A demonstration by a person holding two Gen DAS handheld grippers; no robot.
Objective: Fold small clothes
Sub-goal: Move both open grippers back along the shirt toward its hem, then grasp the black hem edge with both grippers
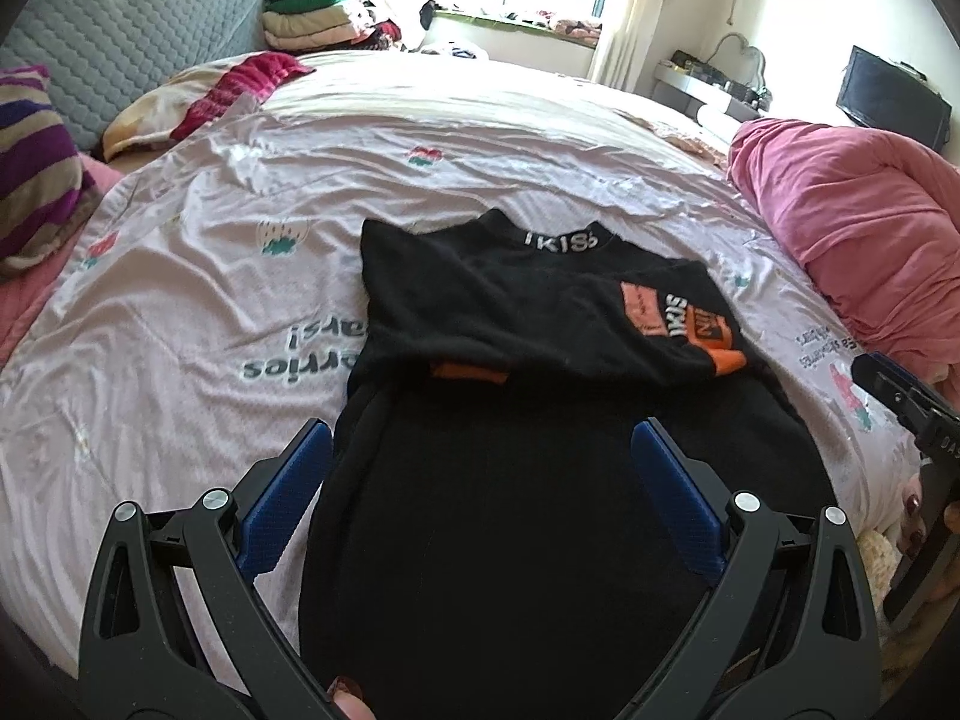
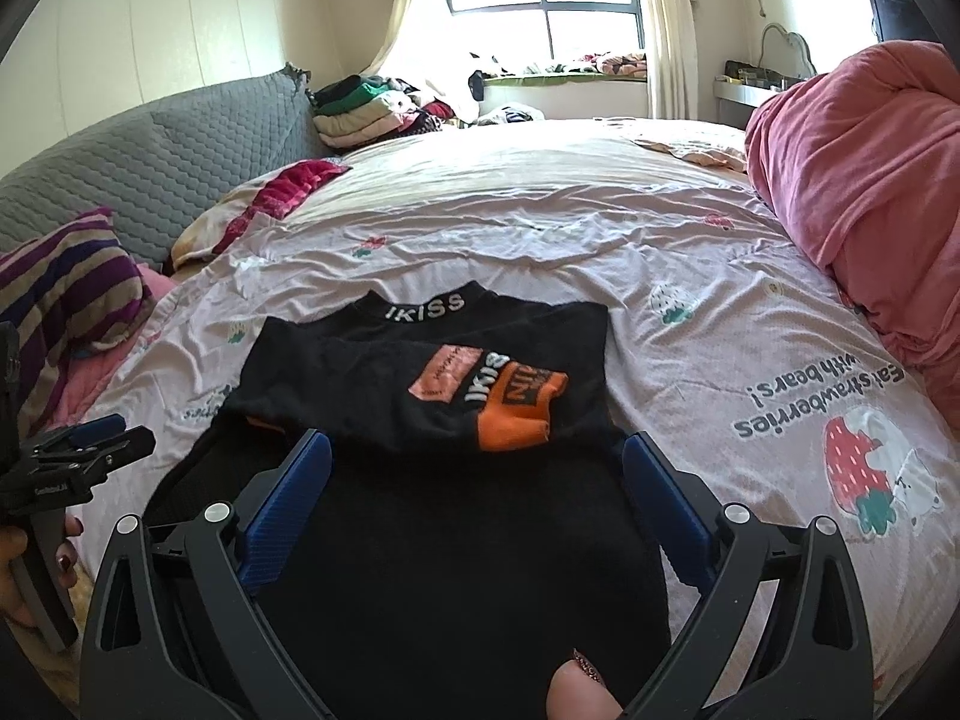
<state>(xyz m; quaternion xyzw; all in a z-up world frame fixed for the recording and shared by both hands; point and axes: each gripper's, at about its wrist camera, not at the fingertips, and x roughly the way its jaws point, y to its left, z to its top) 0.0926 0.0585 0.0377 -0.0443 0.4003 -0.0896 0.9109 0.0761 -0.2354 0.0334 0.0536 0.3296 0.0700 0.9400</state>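
Note:
A small black top with an "IKISS" collar and orange cuffs lies on the bed, collar away from me, both sleeves folded across its chest. It also shows in the right wrist view. My left gripper is open, its blue pads spread over the top's lower half, above the cloth and holding nothing. My right gripper is open in the same way over the lower half. Each gripper shows at the edge of the other's view: the right gripper and the left gripper.
The bed has a pale pink strawberry-print sheet. A pink quilt is heaped on the right. A striped pillow and a grey headboard are on the left. Folded clothes are stacked at the back.

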